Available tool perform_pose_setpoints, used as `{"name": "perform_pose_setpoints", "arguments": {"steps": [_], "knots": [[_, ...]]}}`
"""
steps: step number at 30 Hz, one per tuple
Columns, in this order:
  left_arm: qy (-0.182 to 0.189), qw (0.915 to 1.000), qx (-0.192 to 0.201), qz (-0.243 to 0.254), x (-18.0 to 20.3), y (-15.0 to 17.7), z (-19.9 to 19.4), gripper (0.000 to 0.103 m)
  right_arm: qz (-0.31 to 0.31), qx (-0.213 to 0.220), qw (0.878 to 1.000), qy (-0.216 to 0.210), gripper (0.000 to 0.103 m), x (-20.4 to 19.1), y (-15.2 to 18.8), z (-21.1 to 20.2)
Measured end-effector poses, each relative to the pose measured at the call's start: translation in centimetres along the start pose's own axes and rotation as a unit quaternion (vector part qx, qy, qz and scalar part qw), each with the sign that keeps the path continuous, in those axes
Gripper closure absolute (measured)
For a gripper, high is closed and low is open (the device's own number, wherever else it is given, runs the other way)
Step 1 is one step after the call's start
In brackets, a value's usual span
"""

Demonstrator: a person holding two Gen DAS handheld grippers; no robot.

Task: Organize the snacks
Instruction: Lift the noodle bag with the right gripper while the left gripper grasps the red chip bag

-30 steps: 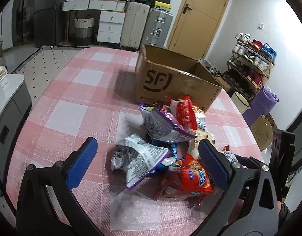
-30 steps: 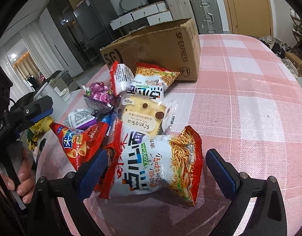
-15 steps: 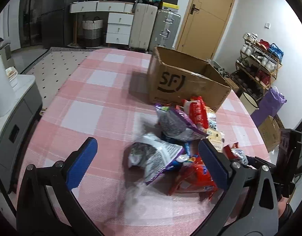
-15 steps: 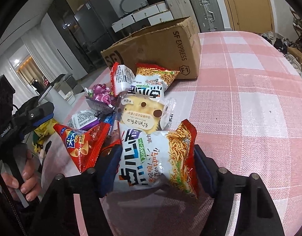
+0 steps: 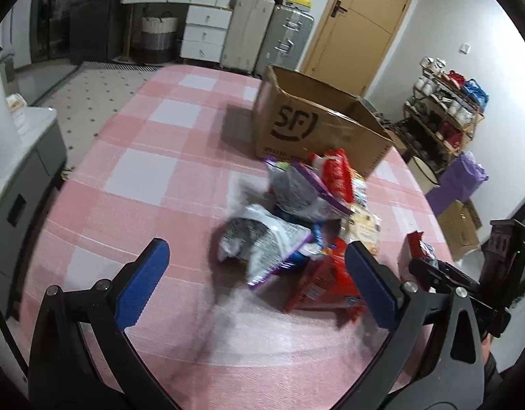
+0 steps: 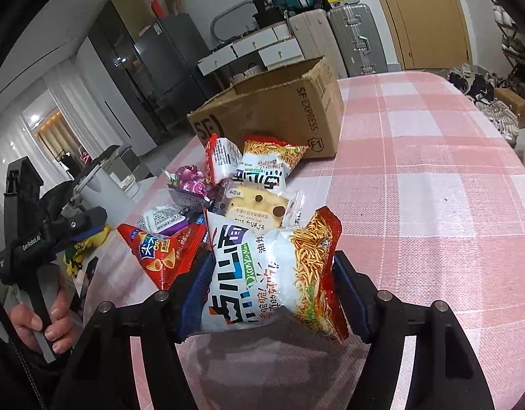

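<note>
Pink checked tablecloth (image 6: pixel 433 177) is covering the whole work surface, with suitcases, drawers and a door standing behind. Nearest, the right gripper (image 6: pixel 272 290) is pinching a white and red noodle packet (image 6: pixel 269 273) by its two side edges; its jaws have just been closing to roughly half width and both pads are pressing into the crinkled film. Packet is riding slightly clear of the cloth, judging by the shadow under it, though that is hard to confirm. Left gripper (image 5: pixel 255 280) is hovering wide apart with nothing between its blue pads, pointing at the near edge of the snack pile (image 5: pixel 307 225), not touching any bag. Just beyond the held packet, a red cone-snack bag (image 6: pixel 163 253), a cracker pack (image 6: pixel 255 205), a purple candy bag (image 6: pixel 190 184) and a second noodle packet (image 6: pixel 266 167) are lying heaped together. Farthest, an open cardboard box (image 6: pixel 279 116) is standing just behind the heap, its open top facing up. Step in hand looks like carrying the packet to the box. Doing it well: lifting high enough to clear the heap and the box wall, keeping the squeeze steady since puffed film slips, travelling over the pile without dragging neighbours, and letting go only once the packet is fully over the opening.
</note>
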State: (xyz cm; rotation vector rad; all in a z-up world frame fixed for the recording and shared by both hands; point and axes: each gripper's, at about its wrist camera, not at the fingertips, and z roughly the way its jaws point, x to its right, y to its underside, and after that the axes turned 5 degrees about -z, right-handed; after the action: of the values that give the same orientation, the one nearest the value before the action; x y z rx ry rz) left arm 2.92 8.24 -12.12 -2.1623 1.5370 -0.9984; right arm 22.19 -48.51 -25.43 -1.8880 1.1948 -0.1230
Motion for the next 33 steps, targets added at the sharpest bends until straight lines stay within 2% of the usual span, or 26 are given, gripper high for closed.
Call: {"name": "perform_pose_setpoints", "arguments": {"steps": [12, 15, 27, 32, 33], "knots": [[0.032, 0.9983, -0.045, 0.017, 3.4, 1.7, 2.5, 0.001, 0.003, 0.013, 1.0, -0.004, 0.033, 0.5, 0.6, -1.4], [0.021, 0.9983, -0.051, 0.017, 4.0, 1.9, 3.1, 0.001, 0.006, 0.014, 1.0, -0.006, 0.033, 0.8, 0.7, -1.5], [0.034, 0.9964, -0.072, 0.027, 5.8, 2.5, 5.2, 0.001, 0.02, 0.019, 1.0, -0.011, 0.033, 1.8, 1.2, -1.8], [0.043, 0.9957, -0.078, 0.026, 5.9, 2.7, 5.8, 0.01, 0.021, 0.022, 0.999, -0.011, 0.033, 2.0, 1.3, -1.9], [0.046, 0.9954, -0.081, 0.024, 5.8, 2.7, 6.0, 0.015, 0.021, 0.022, 0.999, -0.012, 0.033, 2.0, 1.3, -1.9]]}}
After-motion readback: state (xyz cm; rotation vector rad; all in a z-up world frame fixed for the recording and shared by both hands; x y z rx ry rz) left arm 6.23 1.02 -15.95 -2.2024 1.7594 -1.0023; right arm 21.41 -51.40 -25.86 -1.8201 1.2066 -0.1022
